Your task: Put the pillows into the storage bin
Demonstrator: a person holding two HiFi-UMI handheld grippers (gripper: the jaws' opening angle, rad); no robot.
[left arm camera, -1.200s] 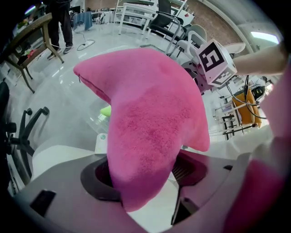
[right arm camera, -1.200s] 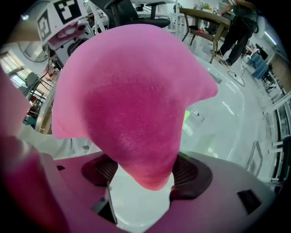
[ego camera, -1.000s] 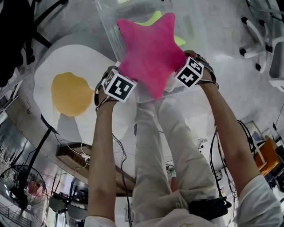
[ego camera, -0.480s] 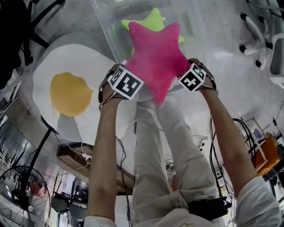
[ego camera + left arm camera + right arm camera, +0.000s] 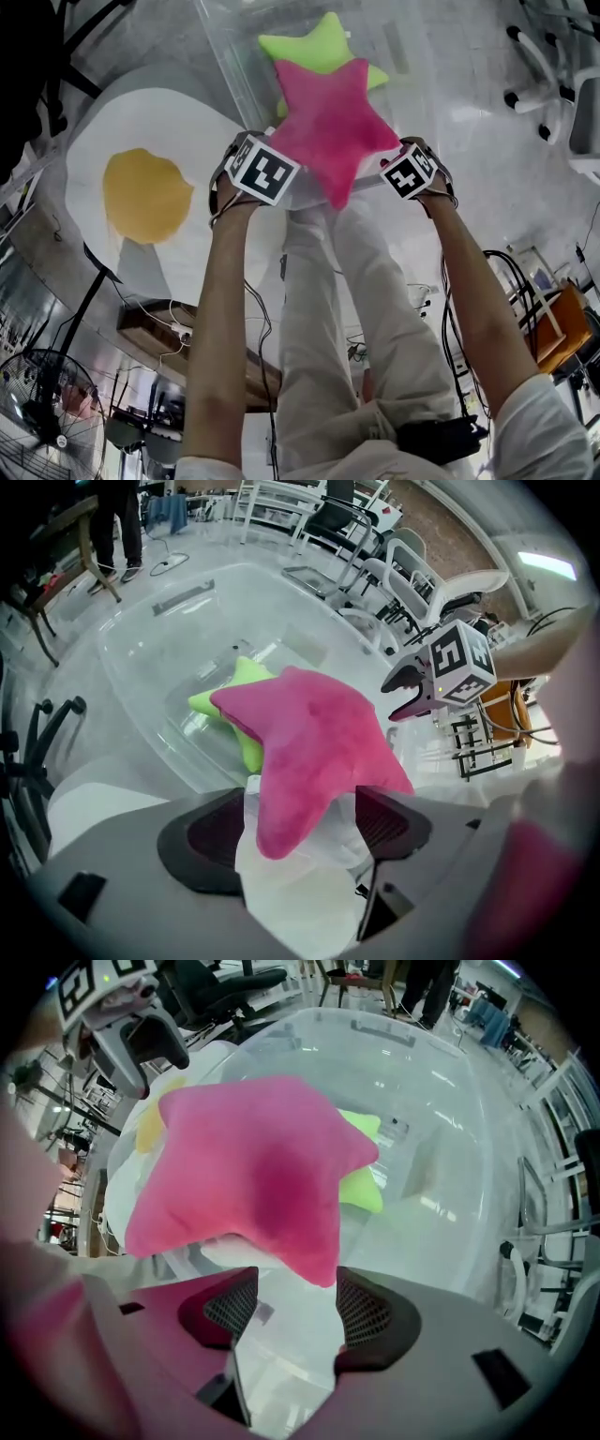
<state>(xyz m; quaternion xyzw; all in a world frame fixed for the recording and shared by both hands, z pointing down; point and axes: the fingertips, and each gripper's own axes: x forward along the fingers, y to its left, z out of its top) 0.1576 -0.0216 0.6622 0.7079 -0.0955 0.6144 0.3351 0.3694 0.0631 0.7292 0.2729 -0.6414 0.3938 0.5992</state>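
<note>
A pink star pillow (image 5: 330, 122) lies over the near rim of the clear storage bin (image 5: 230, 66), partly on top of a green star pillow (image 5: 314, 45) inside it. My left gripper (image 5: 295, 822) is at the pink star's left; its jaws are opening, and one star point (image 5: 281, 817) hangs loosely between the pads. At the star's right, my right gripper (image 5: 286, 1307) has its jaws closing, with the tip of another star point (image 5: 314, 1260) just above them, unpressed. A big fried-egg cushion (image 5: 150, 197) lies on the floor left of the bin.
Office chairs (image 5: 553, 94) stand at the right, and more chairs (image 5: 403, 564) beyond the bin. A fan (image 5: 47, 403) and cables are at the lower left. The person's legs (image 5: 347, 309) are just in front of the bin.
The pink star has moved away from me and down over the bin, and sits looser in both grippers. More of the green star shows behind it. Both grippers shifted slightly.
</note>
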